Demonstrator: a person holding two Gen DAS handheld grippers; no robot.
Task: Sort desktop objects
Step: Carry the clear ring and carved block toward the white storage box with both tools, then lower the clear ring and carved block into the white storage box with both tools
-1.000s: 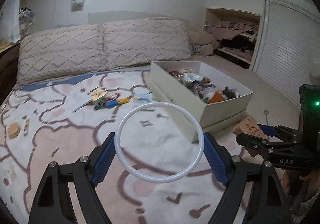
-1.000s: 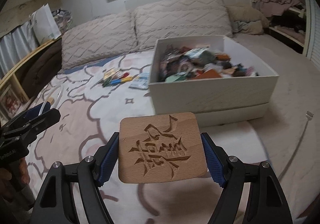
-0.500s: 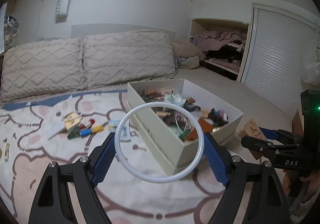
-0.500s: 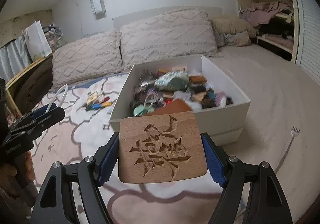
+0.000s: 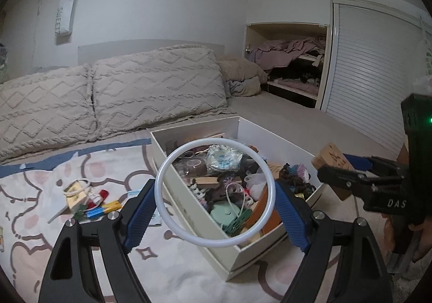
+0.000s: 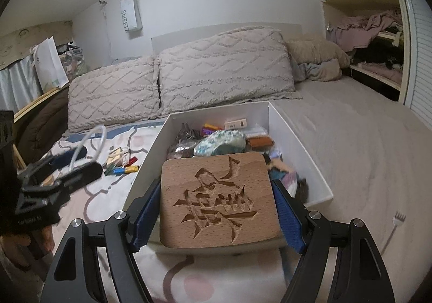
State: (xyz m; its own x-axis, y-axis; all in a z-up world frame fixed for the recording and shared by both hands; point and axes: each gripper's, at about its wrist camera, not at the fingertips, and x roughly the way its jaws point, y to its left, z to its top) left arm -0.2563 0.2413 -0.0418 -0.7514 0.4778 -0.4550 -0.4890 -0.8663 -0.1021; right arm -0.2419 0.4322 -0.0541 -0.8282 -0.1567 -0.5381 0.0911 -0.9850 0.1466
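While the left gripper [image 5: 215, 218] pinches a smooth white plastic ring [image 5: 215, 197] at frame centre, the right gripper [image 6: 216, 218] clamps a carved wooden block [image 6: 218, 201]. Both hang over the near rim of the white cardboard box [image 6: 297, 135], crammed with clutter; open quilt [image 5: 167, 270] lies below.

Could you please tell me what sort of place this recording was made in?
Most likely a bedroom at home. Two beige textured pillows lean against the wall at the head of a bed with a pink patterned bedspread, and an open closet alcove of crumpled clothes sits beside a white slatted door.
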